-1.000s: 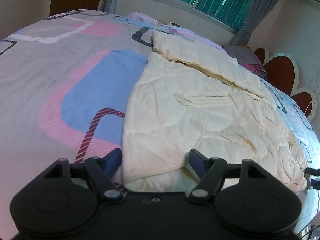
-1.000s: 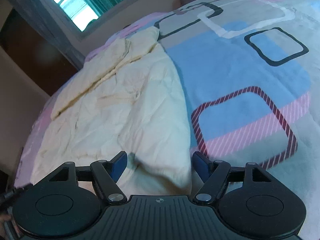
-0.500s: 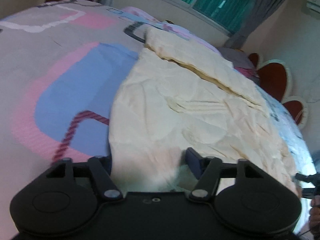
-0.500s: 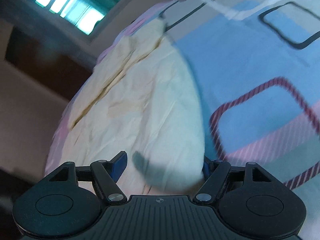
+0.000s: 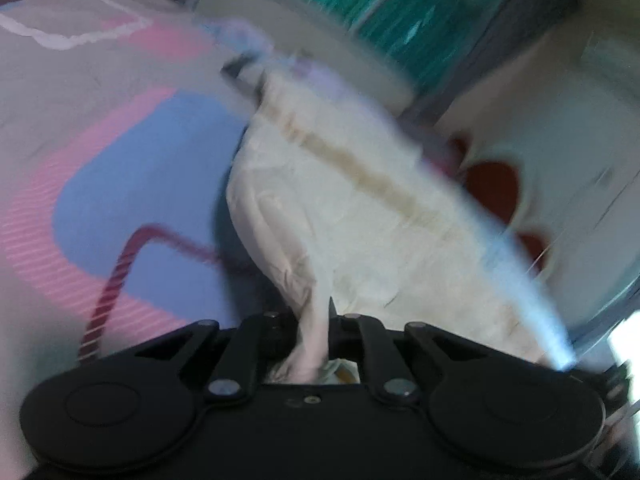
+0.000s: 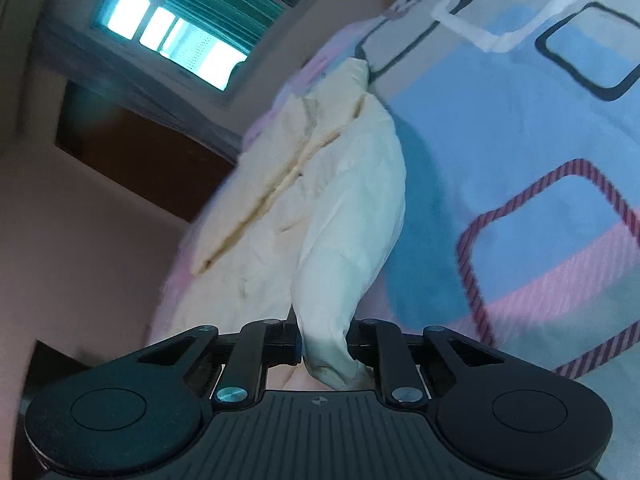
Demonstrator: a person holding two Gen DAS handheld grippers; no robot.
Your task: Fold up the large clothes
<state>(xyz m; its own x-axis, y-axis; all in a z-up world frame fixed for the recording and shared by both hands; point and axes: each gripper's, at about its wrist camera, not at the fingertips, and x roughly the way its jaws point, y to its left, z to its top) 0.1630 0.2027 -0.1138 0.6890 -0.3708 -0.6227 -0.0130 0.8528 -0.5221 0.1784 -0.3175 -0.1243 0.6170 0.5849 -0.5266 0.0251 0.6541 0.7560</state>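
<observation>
Both sets of jaws are pinched on bunched cream fabric: the left gripper (image 5: 316, 326) and the right gripper (image 6: 324, 338) each hold the cream garment (image 6: 352, 208). It stretches ahead of them onto the patterned bedsheet (image 6: 520, 152).

My left wrist camera looks low and close along the cream garment (image 5: 360, 220) toward twelve o'clock; my right shares it (image 6: 352, 216), bedspread (image 6: 520, 160) at three.

Dim bedroom, daylight glaring through the window (image 6: 176, 36), heavy motion blur in the left view, fisheye bending at edges
</observation>
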